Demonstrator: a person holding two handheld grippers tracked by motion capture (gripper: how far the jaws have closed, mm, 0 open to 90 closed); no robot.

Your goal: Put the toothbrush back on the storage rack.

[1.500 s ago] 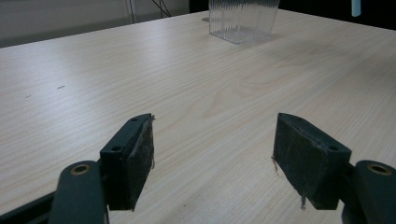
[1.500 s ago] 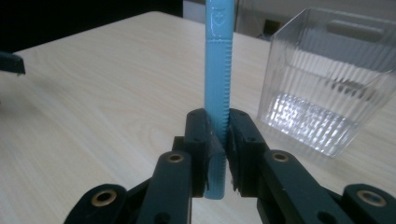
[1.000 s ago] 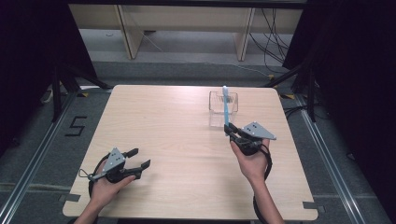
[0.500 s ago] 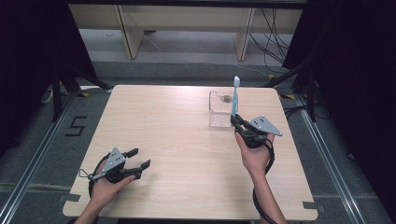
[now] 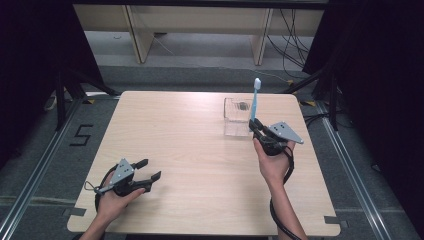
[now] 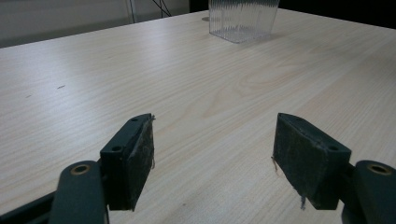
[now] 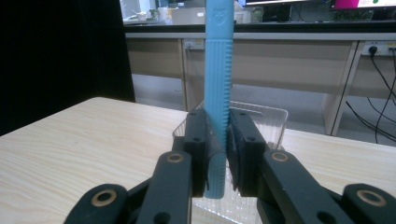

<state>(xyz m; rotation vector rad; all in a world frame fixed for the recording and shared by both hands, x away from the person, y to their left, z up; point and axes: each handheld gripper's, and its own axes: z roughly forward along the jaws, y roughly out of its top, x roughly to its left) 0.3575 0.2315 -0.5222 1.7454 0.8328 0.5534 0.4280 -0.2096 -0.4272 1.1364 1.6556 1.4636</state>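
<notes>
A light blue toothbrush (image 5: pixel 255 102) stands upright, its white head at the top, with my right gripper (image 5: pixel 255 127) shut on the lower part of its handle (image 7: pixel 218 93). Just behind and left of it sits a clear ribbed plastic cup (image 5: pixel 236 116) on the wooden table (image 5: pixel 190 145); the same cup (image 7: pixel 261 122) shows behind the jaws in the right gripper view. My left gripper (image 5: pixel 149 170) rests low at the table's near left, open, with nothing between its pads (image 6: pixel 135 158). The cup (image 6: pixel 243 18) lies far ahead of it.
The table's right edge (image 5: pixel 312 150) runs close to my right hand. Cables (image 5: pixel 295 45) and shelving legs stand on the floor beyond the far edge. A floor marking "5" (image 5: pixel 82 135) lies left of the table.
My right gripper has lifted the toothbrush higher and carried it slightly right, away from the cup. The left gripper has stayed where it was.
</notes>
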